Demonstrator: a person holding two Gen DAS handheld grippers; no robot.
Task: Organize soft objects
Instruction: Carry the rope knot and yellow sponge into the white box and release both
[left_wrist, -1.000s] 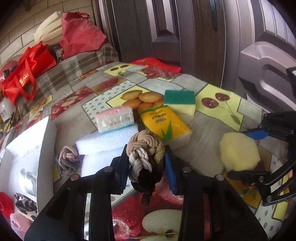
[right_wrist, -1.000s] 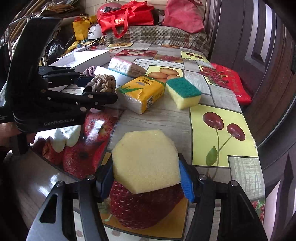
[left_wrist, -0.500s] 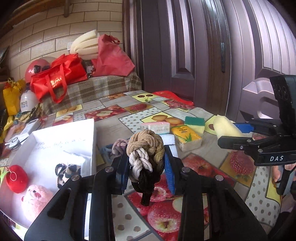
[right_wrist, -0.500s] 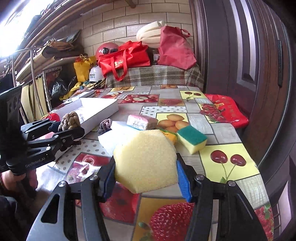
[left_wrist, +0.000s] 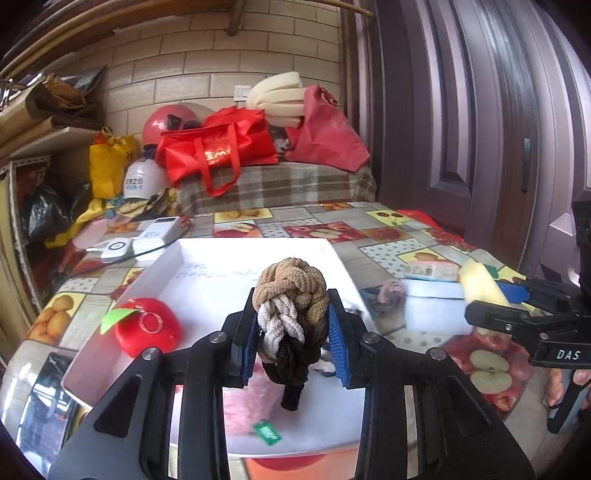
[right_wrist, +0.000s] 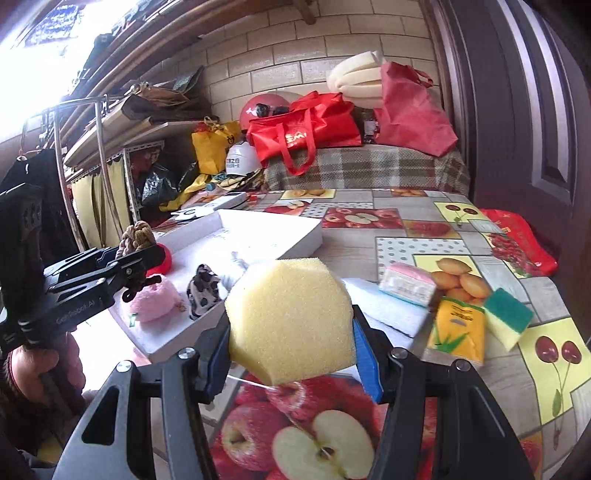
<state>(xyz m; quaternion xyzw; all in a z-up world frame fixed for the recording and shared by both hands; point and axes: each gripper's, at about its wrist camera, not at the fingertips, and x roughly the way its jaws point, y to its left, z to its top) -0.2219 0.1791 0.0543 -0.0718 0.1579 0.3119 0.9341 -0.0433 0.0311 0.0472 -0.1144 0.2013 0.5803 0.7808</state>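
Note:
My left gripper (left_wrist: 293, 343) is shut on a braided rope knot (left_wrist: 290, 295), tan, white and dark brown, and holds it above the white box (left_wrist: 207, 258). The box holds a red plush apple (left_wrist: 147, 326), a pink plush (right_wrist: 155, 299) and a spotted hair tie (right_wrist: 203, 290). My right gripper (right_wrist: 291, 350) is shut on a yellow hexagonal sponge (right_wrist: 290, 317), held above the table right of the box. In the right wrist view the left gripper (right_wrist: 129, 258) hangs over the box's near end.
On the fruit-print tablecloth (right_wrist: 424, 229) lie a pink tissue pack (right_wrist: 406, 284), a yellow tissue pack (right_wrist: 458, 328), a green-and-yellow sponge (right_wrist: 508, 317), white foam blocks (left_wrist: 432, 314) and a scrunchie (left_wrist: 388, 291). Red bags (left_wrist: 218, 151) sit at the back.
Both grippers have swung left toward the white box with their loads. The rope knot now hangs over the box, and the yellow sponge has come closer to it.

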